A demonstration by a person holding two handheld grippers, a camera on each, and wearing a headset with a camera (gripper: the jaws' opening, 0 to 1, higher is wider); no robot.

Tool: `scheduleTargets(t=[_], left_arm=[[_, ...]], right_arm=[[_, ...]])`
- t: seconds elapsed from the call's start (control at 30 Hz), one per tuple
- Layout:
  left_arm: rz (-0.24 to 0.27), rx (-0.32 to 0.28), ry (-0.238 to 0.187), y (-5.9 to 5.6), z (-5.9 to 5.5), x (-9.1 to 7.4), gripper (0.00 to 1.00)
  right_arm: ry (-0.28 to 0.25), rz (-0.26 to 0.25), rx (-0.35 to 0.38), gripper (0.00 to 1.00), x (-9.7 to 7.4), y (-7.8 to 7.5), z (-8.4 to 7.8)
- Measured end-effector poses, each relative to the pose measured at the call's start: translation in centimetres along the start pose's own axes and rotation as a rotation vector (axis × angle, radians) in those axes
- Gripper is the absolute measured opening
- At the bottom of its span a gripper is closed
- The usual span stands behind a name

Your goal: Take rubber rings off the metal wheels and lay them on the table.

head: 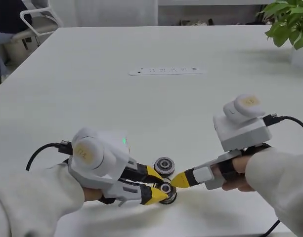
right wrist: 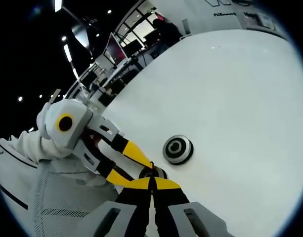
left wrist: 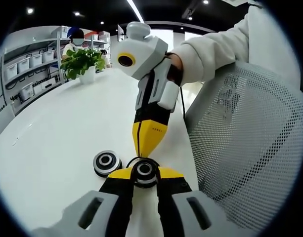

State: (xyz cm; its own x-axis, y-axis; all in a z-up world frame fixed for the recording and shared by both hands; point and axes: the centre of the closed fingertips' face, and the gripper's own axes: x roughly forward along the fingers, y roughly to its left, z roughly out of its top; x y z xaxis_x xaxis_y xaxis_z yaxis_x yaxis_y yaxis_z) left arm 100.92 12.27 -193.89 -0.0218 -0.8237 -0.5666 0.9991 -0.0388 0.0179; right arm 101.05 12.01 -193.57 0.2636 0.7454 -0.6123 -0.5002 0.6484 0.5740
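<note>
Much of the held wheel (left wrist: pixel 144 172) is hidden from me. In the head view the left tongs (head: pixel 157 184) cover its sides, and in the right gripper view only a sliver of it peeps over my own yellow tips. The left tongs are clamped on this wheel, one yellow tip on each flank, and it sits low, at or on the white table (head: pixel 141 108). I cannot tell whether it touches.

The right tongs (head: pixel 178 180) are pressed together into one yellow wedge, with the point against the wheel's rim. I cannot tell whether they pinch any rubber.

The second wheel (head: pixel 164 166) stands free on the table just beside the held one. It is a round metal disc with bright concentric rings and a dark rubber ring (right wrist: pixel 166 150) round its edge.

Both hands come in low and nearly level from opposite sides, white sleeves behind them. A potted plant (head: pixel 289 19) is cut off at the far corner.
</note>
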Motion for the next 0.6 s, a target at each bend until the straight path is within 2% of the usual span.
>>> scheduleTargets(t=[0.13, 0.23, 0.37, 0.5, 0.6], left_arm=[[-0.014, -0.007, 0.008, -0.1, 0.0, -0.5, 0.18], [-0.027, -0.01, -0.003, -0.4, 0.6, -1.0, 0.23], [-0.004, -0.01, -0.009, 0.0, 1.2, -1.5, 0.36], [0.002, -0.007, -0.031, 0.1, 2.1, -2.2, 0.39], [0.017, 0.013, -0.031, 0.2, 2.5, -2.8, 0.47]], right_arm=[[-0.002, 0.0, -0.001, 0.0, 0.0, 0.0, 0.1], [-0.008, -0.001, -0.001, 0.0, -0.1, 0.1, 0.2], [-0.022, -0.001, 0.005, 0.0, -0.3, 0.1, 0.5], [-0.034, 0.0, 0.008, 0.0, -0.4, 0.1, 0.7], [-0.043, 0.001, 0.01, 0.0, -0.6, 0.1, 0.9]])
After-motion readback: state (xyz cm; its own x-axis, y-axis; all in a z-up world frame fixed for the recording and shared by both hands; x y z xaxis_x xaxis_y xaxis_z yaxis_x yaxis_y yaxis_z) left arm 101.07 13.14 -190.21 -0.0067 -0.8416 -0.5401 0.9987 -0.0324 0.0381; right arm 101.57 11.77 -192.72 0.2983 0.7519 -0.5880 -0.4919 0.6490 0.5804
